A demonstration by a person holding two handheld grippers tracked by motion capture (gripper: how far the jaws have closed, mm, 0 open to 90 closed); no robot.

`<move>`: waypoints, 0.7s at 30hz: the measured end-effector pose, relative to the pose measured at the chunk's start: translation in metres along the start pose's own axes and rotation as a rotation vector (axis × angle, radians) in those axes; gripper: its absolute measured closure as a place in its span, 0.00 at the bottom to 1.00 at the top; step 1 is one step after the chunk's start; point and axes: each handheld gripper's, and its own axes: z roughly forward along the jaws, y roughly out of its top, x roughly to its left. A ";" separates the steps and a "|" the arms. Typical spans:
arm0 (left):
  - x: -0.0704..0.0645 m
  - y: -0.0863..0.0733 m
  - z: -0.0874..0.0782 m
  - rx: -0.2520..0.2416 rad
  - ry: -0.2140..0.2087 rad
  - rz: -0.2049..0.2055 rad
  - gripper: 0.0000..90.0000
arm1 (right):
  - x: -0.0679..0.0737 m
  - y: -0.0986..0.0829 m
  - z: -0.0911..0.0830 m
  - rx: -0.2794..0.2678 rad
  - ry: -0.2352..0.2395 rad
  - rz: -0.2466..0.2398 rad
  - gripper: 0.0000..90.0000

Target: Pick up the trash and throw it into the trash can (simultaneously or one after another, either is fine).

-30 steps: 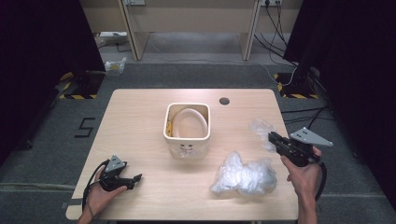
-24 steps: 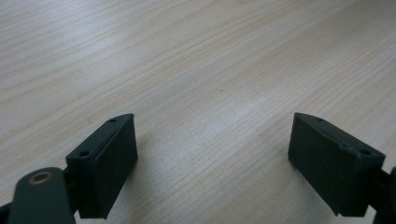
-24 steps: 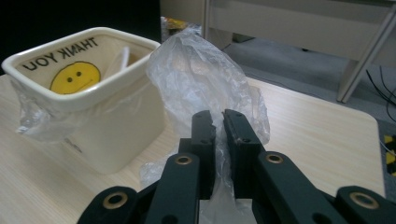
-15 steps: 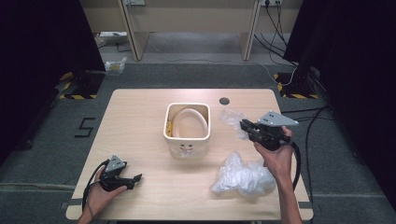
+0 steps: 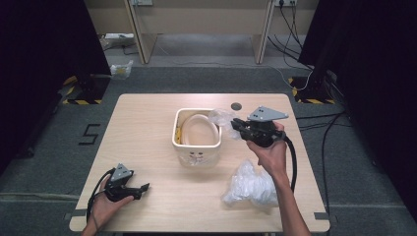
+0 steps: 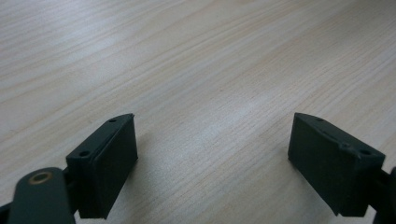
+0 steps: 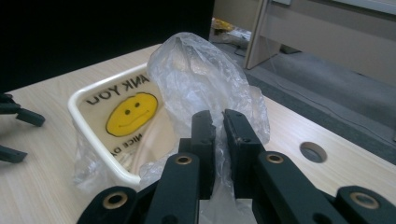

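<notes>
Table (image 5: 147,118) with a cream bin (image 5: 196,150); the right gripper (image 5: 235,125) carries a clear bag (image 5: 220,118) at the bin's rim.
The bag looks light, limp and slippery; the jaws are clamped on a bunched fold, a sound hold. The left gripper (image 5: 142,188) rests gaping, holding nothing.

A light wooden table (image 5: 147,128) stands on a grey carpeted floor (image 5: 59,162). Near its middle sits a square white tub (image 5: 196,147) lined with a thin printed bag. Behind the tub and to its right, close to the far edge, a round cable hole (image 5: 236,105) is cut in the top. In front of the tub and to its right lies a crumpled heap of clear plastic bags (image 5: 248,186). In front of the tub and to its left, a hand rests near the front edge with a gripper (image 5: 129,186).
</notes>
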 end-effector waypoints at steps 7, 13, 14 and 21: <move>0.000 0.000 0.000 0.000 -0.001 0.000 0.16 | 0.009 0.011 0.020 0.012 0.035 -0.016 0.92; 0.000 0.000 0.000 -0.001 -0.001 0.000 0.16 | 0.015 0.015 0.035 0.022 0.061 -0.021 0.92; 0.000 0.000 0.000 0.000 0.000 0.001 0.16 | 0.016 0.016 0.038 0.027 0.065 -0.022 0.92; 0.000 0.000 0.000 0.000 -0.001 0.000 0.16 | 0.022 0.016 0.053 0.053 0.090 -0.030 0.92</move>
